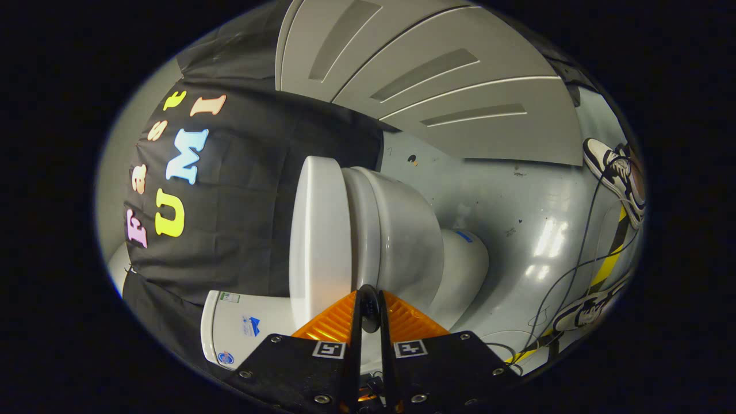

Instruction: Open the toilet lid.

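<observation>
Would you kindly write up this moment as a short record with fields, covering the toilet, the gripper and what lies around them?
view: rolled sideways, so the floor stands at one side
toilet lid: down on the bowl, not yet lifted
tank: behind the lid, against the black cloth wall
hand-held gripper: fingers close together with a narrow gap, tips at the seam between lid and bowl; contact cannot be told
cables: trailing over the floor
shoes: two on the floor beyond the bowl
striped tape: on the floor near the shoes
</observation>
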The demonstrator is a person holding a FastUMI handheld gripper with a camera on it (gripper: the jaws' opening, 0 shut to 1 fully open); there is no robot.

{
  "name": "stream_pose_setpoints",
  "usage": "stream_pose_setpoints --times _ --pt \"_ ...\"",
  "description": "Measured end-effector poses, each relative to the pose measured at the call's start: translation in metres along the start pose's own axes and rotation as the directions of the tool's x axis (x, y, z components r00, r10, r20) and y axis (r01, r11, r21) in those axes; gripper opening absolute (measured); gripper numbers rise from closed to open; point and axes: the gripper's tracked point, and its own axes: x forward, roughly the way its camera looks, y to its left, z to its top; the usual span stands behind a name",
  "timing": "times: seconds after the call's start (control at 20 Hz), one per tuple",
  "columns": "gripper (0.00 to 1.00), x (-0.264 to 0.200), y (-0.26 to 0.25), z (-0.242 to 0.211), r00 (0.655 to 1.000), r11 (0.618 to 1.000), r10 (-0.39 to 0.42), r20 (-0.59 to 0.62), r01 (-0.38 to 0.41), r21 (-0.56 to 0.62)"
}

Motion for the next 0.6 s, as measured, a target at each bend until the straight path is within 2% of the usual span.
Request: stream_pose_setpoints --times 0.15,0.25,0.6 --pt "0.07 -0.0009 0.006 0.0032 0.999 0.999 0.032 0.016 -0.032 0.001" --pt "0.0 -0.0031 0.0066 0.0041 0.999 1.0 0.023 0.032 -0.023 -0.018" --pt "0.0 -0.0063 0.0087 0.0007 0.999 0.999 -0.023 0.027 0.025 -0.045"
